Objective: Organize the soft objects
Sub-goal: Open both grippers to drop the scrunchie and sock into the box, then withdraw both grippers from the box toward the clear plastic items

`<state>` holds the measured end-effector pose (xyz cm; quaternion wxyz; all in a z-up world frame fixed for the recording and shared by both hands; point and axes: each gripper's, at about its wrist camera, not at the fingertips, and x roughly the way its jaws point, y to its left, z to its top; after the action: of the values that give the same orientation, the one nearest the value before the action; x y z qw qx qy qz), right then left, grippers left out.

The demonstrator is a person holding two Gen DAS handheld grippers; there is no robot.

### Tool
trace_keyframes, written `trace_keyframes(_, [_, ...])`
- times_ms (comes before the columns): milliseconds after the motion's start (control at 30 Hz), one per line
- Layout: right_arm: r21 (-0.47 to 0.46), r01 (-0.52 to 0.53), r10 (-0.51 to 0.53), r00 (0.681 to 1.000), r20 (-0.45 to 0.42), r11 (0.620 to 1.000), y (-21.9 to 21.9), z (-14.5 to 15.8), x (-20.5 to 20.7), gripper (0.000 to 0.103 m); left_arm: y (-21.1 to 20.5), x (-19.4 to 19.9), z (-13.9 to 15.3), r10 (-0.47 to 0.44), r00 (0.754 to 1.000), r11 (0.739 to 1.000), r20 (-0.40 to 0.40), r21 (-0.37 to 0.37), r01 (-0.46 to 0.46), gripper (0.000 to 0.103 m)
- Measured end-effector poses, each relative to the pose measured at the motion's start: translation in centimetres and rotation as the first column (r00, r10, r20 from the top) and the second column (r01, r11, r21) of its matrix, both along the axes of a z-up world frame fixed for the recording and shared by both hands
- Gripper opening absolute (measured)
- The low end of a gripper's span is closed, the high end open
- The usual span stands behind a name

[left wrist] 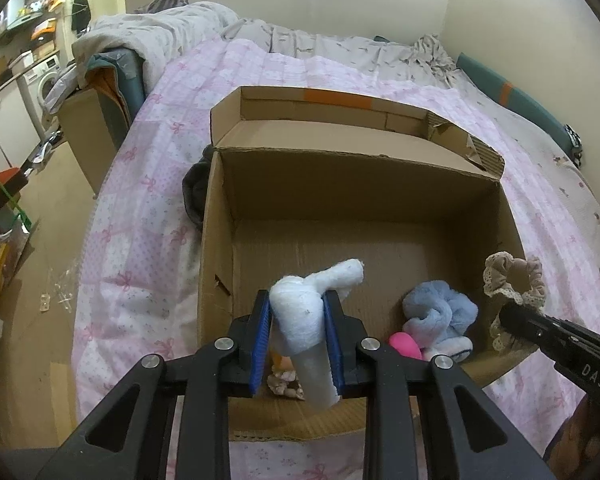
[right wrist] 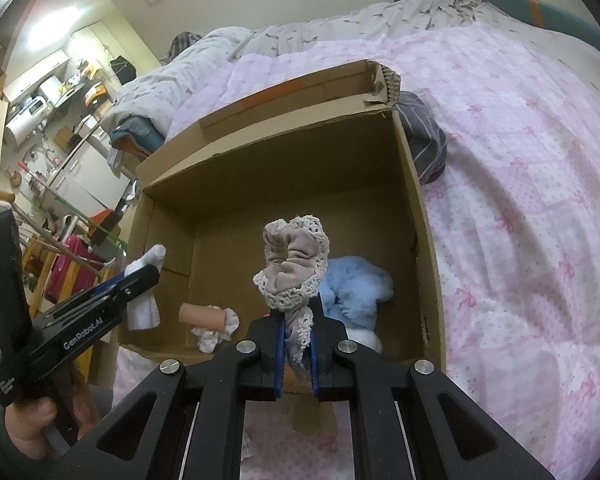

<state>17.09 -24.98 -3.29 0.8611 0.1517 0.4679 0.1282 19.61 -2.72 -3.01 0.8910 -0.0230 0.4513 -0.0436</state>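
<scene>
Left gripper (left wrist: 297, 334) clamps limp white terry sock (left wrist: 304, 312) mid-length, right gripper (right wrist: 297, 350) pinches squashy lace-trimmed beige scrunchie (right wrist: 294, 266), both over my open cardboard box (left wrist: 220, 216).

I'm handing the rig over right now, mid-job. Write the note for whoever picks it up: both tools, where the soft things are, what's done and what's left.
Left tool: shut on the white sock, held above the cardboard box.
Right tool: shut on the beige lace scrunchie, above the box's near right side.
Already in the box: blue fluffy item, pink item, and a peach roll with a white frilly piece.
Left: release both held items into the box. A dark striped cloth lies on the pink quilt against the box's outside; it may belong in too.
</scene>
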Motion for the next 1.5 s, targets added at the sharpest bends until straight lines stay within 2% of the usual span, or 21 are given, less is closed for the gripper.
trace_keyframes(200, [0.004,0.020,-0.020,1.000,-0.006,1.000,-0.5,-0.1,0.0,0.012,-0.1,0.1,-0.1,0.000,1.000,1.000,-0.013,-0.003,0.000,0.025])
trace_keyframes(267, [0.009,0.025,-0.024,1.000,-0.007,1.000,-0.6,-0.1,0.1,0.019,-0.1,0.2,-0.2,-0.001,1.000,1.000,-0.019,-0.005,0.001,0.030])
trace_keyframes(300, [0.012,0.028,-0.028,1.000,-0.009,1.000,-0.7,-0.1,0.1,0.033,-0.1,0.1,-0.2,-0.001,1.000,1.000,-0.020,-0.004,0.001,0.039])
trace_keyframes(333, [0.019,0.033,-0.033,0.999,-0.010,0.999,-0.8,-0.1,0.1,0.057,-0.1,0.1,-0.3,0.000,1.000,1.000,-0.020,-0.002,0.000,0.054])
trace_keyframes(400, [0.036,0.053,-0.053,0.999,0.012,0.998,-1.1,0.1,-0.1,0.077,-0.3,0.0,-0.1,0.008,1.000,1.000,-0.007,0.016,-0.008,0.068])
trace_keyframes(467, [0.039,0.063,-0.065,0.997,0.032,0.997,-1.2,0.5,-0.2,0.077,-0.5,-0.1,0.1,-0.002,1.000,1.000,0.005,0.016,0.002,0.069])
trace_keyframes(667, [0.051,0.067,-0.068,0.998,0.010,0.996,-1.4,0.3,0.0,0.078,-1.0,-0.1,-0.2,-0.020,1.000,0.999,-0.005,0.034,0.021,0.069])
trace_keyframes(1233, [0.023,0.070,-0.071,0.997,0.018,0.997,-1.1,0.8,-0.1,0.078,-0.4,-0.5,0.1,-0.009,1.000,0.999,0.009,0.041,0.008,0.069])
trace_keyframes(1500, [0.017,0.083,-0.083,0.997,0.007,0.996,-1.6,1.0,-1.3,0.078,0.9,-1.5,1.2,-0.001,1.000,1.000,0.009,-0.002,0.001,0.069])
